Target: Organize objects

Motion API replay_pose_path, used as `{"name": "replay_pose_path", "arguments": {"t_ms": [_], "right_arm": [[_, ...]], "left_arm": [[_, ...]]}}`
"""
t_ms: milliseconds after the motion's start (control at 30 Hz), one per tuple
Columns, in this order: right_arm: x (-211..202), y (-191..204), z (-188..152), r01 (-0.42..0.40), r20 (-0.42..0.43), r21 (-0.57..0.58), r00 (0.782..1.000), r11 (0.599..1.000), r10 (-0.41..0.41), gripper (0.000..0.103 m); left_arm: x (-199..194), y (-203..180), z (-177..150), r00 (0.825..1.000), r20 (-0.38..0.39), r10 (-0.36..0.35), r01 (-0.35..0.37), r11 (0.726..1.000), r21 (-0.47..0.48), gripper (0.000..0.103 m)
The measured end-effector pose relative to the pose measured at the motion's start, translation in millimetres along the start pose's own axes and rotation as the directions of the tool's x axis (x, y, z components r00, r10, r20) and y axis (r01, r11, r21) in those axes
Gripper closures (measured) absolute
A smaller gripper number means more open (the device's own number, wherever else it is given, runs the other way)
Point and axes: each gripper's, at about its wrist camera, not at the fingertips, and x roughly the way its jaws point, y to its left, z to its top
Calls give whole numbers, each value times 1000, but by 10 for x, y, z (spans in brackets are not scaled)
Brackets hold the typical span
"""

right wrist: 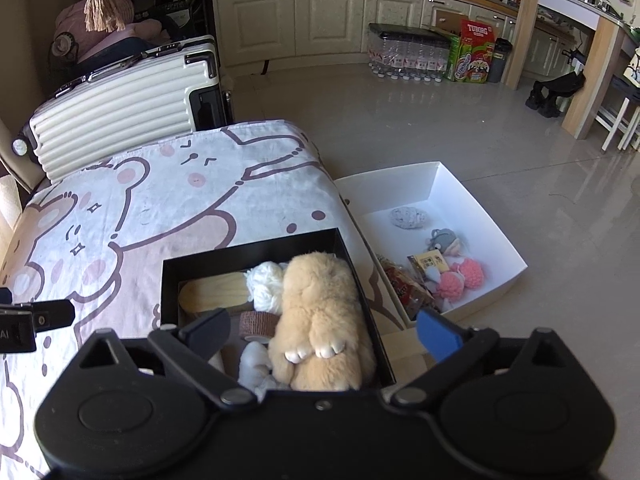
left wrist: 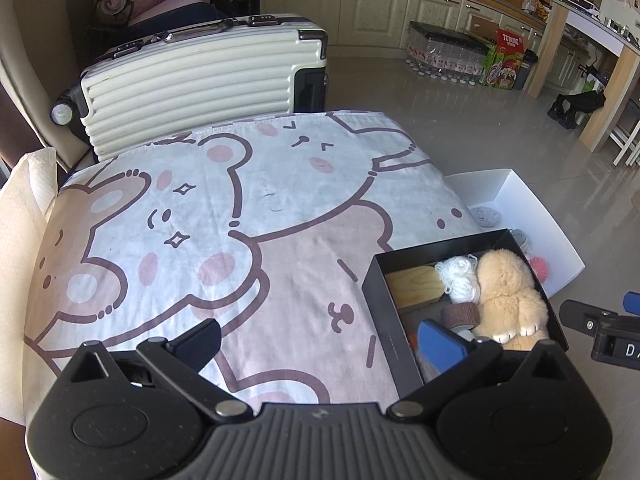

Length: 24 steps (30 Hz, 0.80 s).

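Observation:
A black box (right wrist: 248,250) (left wrist: 380,296) sits on the table's right part. It holds a tan plush bunny (right wrist: 320,312) (left wrist: 508,292), a white yarn ball (right wrist: 266,284) (left wrist: 460,276), a wooden piece (right wrist: 216,294) (left wrist: 412,286) and a brown tape roll (right wrist: 258,324) (left wrist: 460,314). My right gripper (right wrist: 320,332) is open and empty, held over the box's near end above the bunny. My left gripper (left wrist: 320,340) is open and empty above the cloth, its right finger over the box's near corner. A white box (right wrist: 480,204) (left wrist: 532,208) on the floor holds small plush toys (right wrist: 460,276) and a snack packet (right wrist: 408,288).
The table wears a bear-print cloth (left wrist: 200,220) (right wrist: 120,208). A cream suitcase (left wrist: 200,80) (right wrist: 120,100) lies behind the table. Bottled water (right wrist: 404,56) and drink cartons (right wrist: 472,52) stand by the cabinets. A wooden counter (right wrist: 592,64) is at the right.

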Motion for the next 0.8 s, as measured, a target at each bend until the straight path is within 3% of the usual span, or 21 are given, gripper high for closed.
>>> {"name": "replay_pose_path", "arguments": {"t_ms": [800], "right_arm": [[74,17,-74,31,-31,-5,999,999,-32,0]], "left_arm": [[118,-33,-56,999,-29,41,-41,999,29,0]]}}
